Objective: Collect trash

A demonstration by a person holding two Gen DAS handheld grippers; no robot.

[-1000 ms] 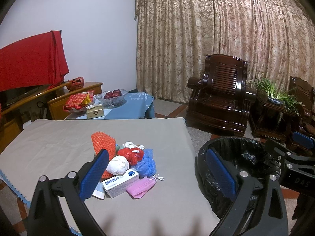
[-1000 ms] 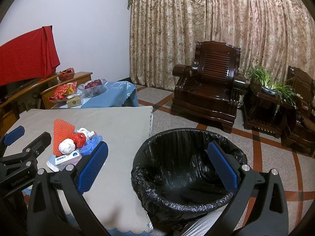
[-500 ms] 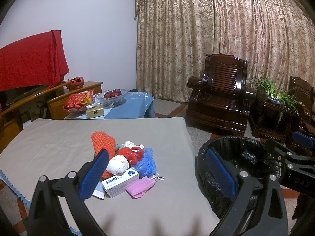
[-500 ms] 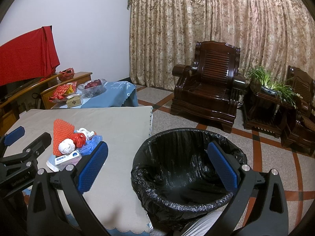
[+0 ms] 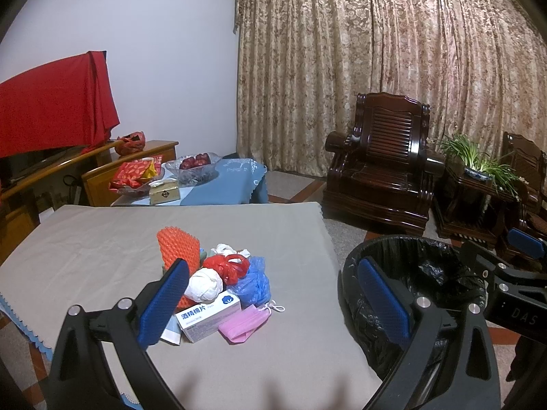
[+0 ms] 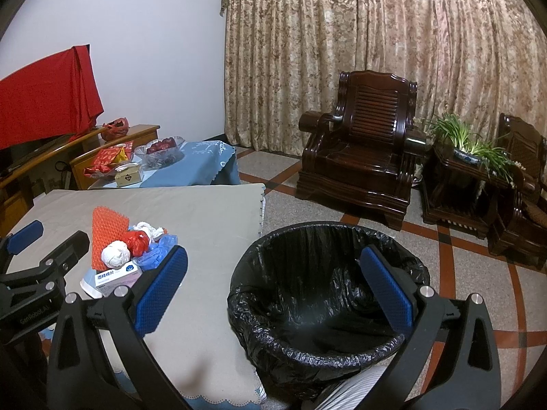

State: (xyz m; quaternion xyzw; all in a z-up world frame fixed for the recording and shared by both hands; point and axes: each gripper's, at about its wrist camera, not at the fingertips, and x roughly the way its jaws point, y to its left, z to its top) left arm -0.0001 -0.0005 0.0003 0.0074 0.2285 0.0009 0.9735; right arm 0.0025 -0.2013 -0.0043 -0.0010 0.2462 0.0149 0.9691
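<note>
While nothing has yet been picked up, both grippers hang with their jaws spread wide and empty: the left gripper (image 5: 270, 299) faces the trash pile (image 5: 218, 283) heaped near the middle of the grey-covered table (image 5: 102, 246), and the right gripper (image 6: 270, 285) looks down into the black-lined bin (image 6: 328, 294) standing on the floor just beside the table's edge. The task seems to be at its very start, and the next move likely calls for lowering the left gripper onto a loose top piece, such as the pink mask (image 5: 244, 323) or the white wad (image 5: 205, 285), closing on it, and carrying it sideways over the bin.
</note>
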